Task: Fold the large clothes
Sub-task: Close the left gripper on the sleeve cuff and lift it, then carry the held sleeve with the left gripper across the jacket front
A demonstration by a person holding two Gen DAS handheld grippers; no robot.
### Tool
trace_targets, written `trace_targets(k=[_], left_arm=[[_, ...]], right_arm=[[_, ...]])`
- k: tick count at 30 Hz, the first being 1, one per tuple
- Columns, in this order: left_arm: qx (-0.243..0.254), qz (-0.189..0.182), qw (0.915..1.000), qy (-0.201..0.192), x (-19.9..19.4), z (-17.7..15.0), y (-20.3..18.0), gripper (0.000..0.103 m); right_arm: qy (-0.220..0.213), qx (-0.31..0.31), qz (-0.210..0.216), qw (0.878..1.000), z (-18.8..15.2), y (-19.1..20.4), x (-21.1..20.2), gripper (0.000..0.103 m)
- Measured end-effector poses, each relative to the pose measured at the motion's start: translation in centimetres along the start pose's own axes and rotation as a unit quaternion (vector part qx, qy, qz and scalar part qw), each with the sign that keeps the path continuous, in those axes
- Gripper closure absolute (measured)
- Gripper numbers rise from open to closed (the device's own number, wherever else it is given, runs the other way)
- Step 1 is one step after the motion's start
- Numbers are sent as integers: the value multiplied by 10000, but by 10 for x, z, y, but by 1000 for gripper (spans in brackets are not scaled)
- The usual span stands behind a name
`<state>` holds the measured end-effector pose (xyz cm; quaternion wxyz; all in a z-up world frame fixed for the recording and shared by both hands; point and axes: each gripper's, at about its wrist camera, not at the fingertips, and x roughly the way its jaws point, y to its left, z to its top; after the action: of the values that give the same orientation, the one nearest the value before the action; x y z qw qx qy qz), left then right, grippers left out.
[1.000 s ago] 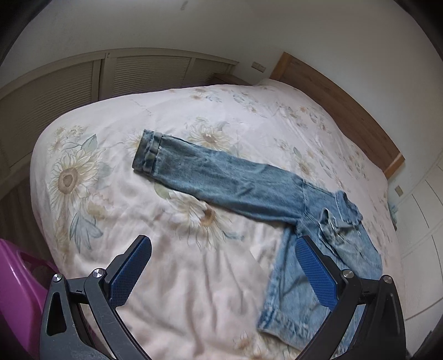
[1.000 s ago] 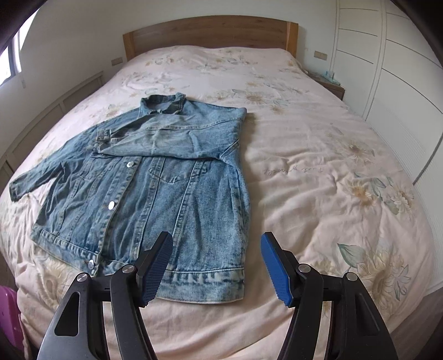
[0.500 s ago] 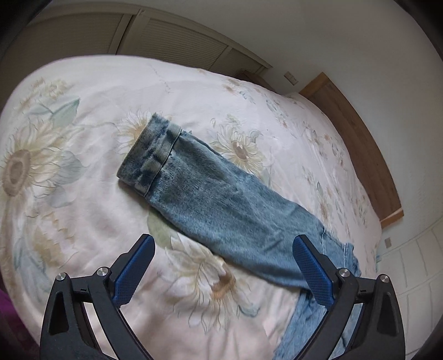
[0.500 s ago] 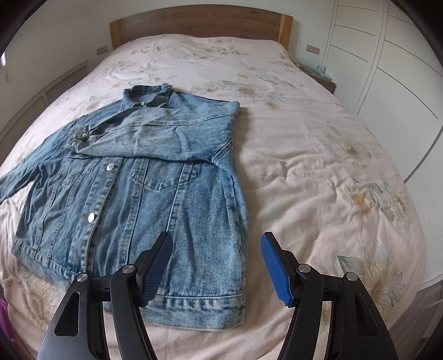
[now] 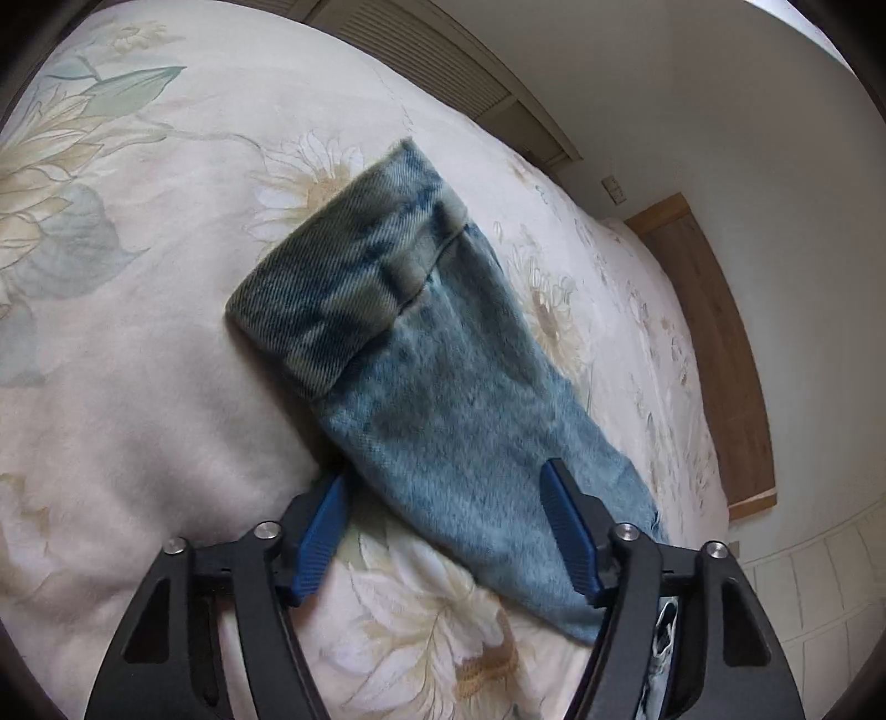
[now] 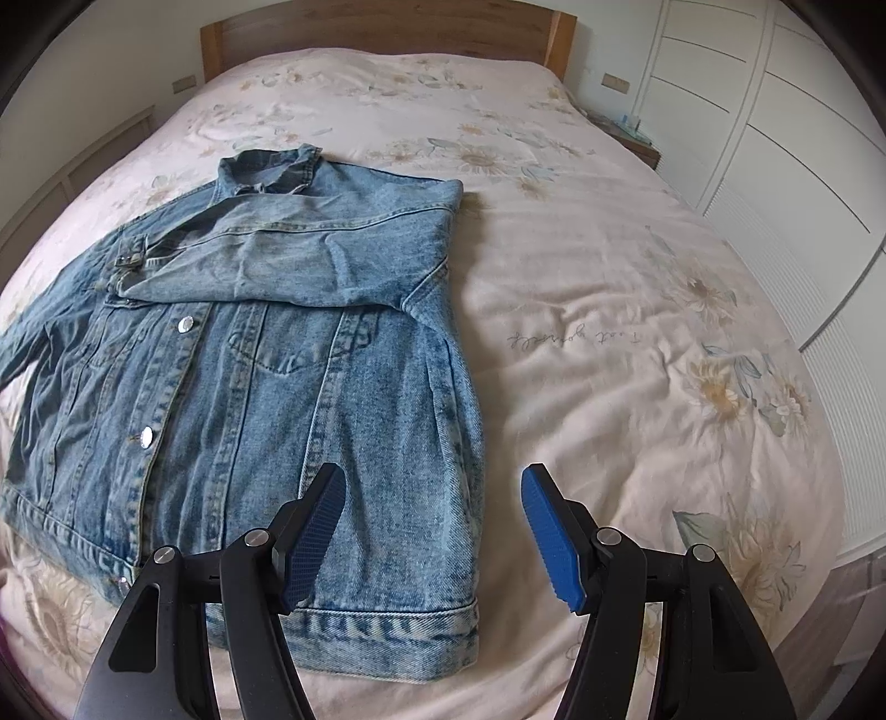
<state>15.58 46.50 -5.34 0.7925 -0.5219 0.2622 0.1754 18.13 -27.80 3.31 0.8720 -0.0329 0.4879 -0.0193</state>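
A blue denim jacket (image 6: pixel 277 360) lies front-up and buttoned on the flowered bed cover (image 6: pixel 609 277), collar (image 6: pixel 266 171) toward the headboard. One sleeve (image 6: pixel 288 260) is folded across the chest. The other sleeve (image 5: pixel 443 387) stretches out flat with a turned-up cuff (image 5: pixel 343 293). My left gripper (image 5: pixel 443 473) is low over this sleeve behind the cuff, its jaws closing with the sleeve between them; the pads do not visibly pinch the cloth. My right gripper (image 6: pixel 433 471) hovers open above the jacket's lower right side near the hem, holding nothing.
A wooden headboard (image 6: pixel 376 27) ends the bed at the far side. White wardrobe doors (image 6: pixel 775 166) and a nightstand (image 6: pixel 631 133) stand to the right. Louvred doors (image 5: pixel 443 50) run along the wall beyond the outstretched sleeve. Bare bed cover spreads right of the jacket.
My left gripper has dropped toward the outstretched sleeve, rolled, and narrowed its jaws around it. The right gripper has edged a little closer to the jacket and stays equally wide.
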Motion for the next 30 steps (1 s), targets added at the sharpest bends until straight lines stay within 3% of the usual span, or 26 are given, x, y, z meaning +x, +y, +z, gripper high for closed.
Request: trace_targets(k=[5, 11, 14, 18, 23, 30], left_arm=[[-256, -330, 9989, -220, 4, 18, 4, 51], [-829, -966, 9914, -294, -5, 29, 17, 73], [-918, -930, 9909, -323, -12, 37, 20, 81], [-885, -758, 9928, -260, -18, 44, 10, 98], [-731, -679, 9947, -242, -36, 56, -15, 99], [-373, -770, 9961, -220, -61, 57, -78, 99]], right_arm=[[27, -37, -48, 10000, 3, -1, 3, 35], [18, -57, -82, 9999, 4, -2, 3, 35], [21, -61, -92, 9999, 4, -2, 3, 35], [-19, 26, -55, 10000, 3, -9, 2, 35], [-87, 123, -34, 9999, -2, -20, 1, 35], [-217, 252, 165, 9993, -10, -34, -1, 35]])
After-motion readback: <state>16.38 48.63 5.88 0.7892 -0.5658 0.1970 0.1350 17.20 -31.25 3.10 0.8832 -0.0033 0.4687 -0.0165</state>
